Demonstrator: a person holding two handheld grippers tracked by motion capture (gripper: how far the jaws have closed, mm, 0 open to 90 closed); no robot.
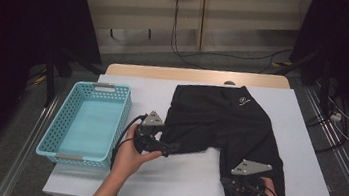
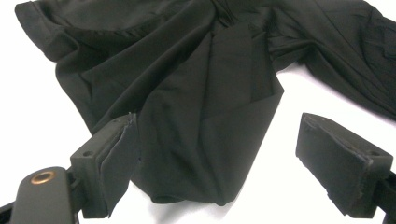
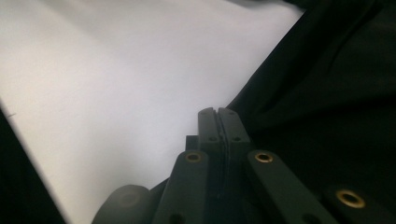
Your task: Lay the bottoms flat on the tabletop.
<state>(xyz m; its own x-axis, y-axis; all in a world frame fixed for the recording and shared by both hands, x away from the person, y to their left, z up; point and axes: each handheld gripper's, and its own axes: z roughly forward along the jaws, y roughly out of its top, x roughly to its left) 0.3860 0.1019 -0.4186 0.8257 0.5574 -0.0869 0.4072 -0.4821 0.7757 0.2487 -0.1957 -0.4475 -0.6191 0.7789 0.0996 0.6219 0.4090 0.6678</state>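
1. My left gripper (image 1: pixel 168 149) has its fingers (image 2: pixel 109 163) spread wide, and the hem of one leg of the black shorts (image 1: pixel 225 122) lies between them, unpinched.
2. My right gripper (image 3: pixel 218 114) has its fingers pressed together at the edge of the other leg; I cannot tell whether cloth is caught between them.
3. The shorts lie flat on the white counter (image 1: pixel 178 174), ahead of both pairs of fingers.
4. The turquoise basket (image 1: pixel 52 133) stands just left of my left fingers, with nothing inside.

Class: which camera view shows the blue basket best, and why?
The high view: the whole basket sits on the table's left side, rim and floor visible. The left gripper view gives black shorts between open jaws; the right gripper view gives shut jaws, table and dark cloth.
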